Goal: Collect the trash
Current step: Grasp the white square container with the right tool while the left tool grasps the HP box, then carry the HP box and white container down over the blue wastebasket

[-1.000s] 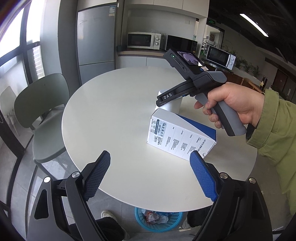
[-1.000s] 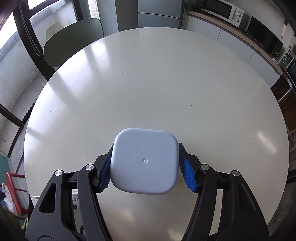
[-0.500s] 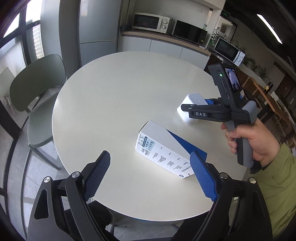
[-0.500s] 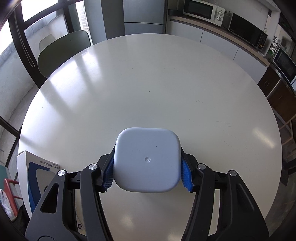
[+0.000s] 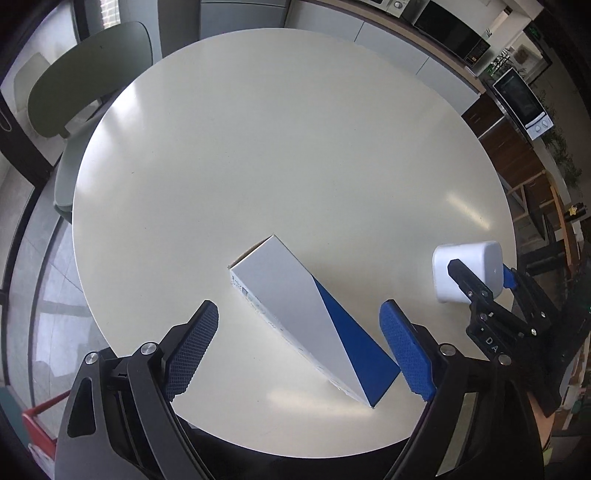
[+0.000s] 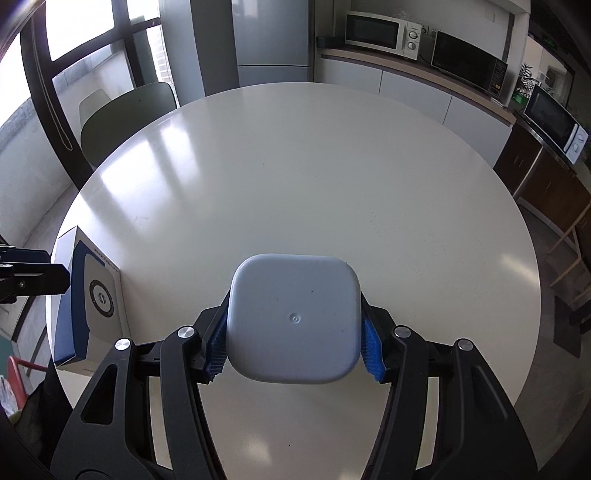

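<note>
The right gripper point(image 6: 293, 350) was clamped on a white rounded-square plastic container point(image 6: 293, 319), its 2 blue ribbed pads point(image 6: 370, 347) pressed against opposite sides, the container's flat base facing the camera. It was held above the near edge of the round cream-white table point(image 6: 295, 166). In the left wrist view the same container point(image 5: 467, 271) appeared over the table's right rim, gripped by the right gripper point(image 5: 480, 280).

The left gripper point(image 5: 295, 350) stood wide apart and held nothing, its blue pads point(image 5: 404, 354) on either side of a long white and blue cardboard box point(image 5: 310, 319). That box lay flat on the table near its front edge, angled diagonally, well left of the container. A grey-green chair point(image 5: 92, 77) stood at the table's far-left side, and microwaves point(image 6: 382, 29) sat on a counter beyond the table.
</note>
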The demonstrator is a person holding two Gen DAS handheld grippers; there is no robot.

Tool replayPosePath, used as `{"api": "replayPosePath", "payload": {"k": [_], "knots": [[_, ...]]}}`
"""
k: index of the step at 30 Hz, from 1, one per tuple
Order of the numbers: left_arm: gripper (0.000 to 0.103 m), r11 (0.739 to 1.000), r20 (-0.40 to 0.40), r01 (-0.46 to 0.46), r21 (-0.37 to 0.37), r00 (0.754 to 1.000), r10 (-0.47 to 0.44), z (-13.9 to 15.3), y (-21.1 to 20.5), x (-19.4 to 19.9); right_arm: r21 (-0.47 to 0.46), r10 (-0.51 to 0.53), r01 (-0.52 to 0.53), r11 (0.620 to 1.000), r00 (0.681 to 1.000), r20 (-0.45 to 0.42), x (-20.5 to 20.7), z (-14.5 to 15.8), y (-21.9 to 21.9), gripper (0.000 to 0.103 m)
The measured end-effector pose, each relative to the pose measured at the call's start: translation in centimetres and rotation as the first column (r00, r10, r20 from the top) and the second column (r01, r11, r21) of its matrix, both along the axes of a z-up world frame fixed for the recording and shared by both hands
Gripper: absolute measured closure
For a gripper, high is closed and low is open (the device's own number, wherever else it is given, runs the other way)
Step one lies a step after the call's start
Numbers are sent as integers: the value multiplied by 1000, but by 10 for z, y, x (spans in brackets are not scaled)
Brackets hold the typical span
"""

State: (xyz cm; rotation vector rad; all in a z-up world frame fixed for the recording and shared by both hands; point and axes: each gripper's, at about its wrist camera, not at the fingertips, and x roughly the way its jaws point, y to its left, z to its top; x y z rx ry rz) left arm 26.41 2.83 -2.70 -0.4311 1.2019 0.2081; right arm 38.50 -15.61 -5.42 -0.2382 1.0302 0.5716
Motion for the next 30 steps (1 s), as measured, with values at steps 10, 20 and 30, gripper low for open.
{"api": "replayPosePath", "payload": {"k": [10, 20, 30], "knots": [[67, 999, -39, 35, 30, 999, -34, -16, -21, 16, 27, -31, 31, 999, 999, 13, -43, 6, -31, 48], [73, 974, 109, 217, 57, 969, -223, 4, -37, -28, 36, -43, 42, 998, 999, 30, -102, 14, -42, 48], [73, 930, 216, 366, 47, 905, -367, 3, -37, -115, 62, -12, 7, 998, 997, 75, -192, 32, -38, 48]]}}
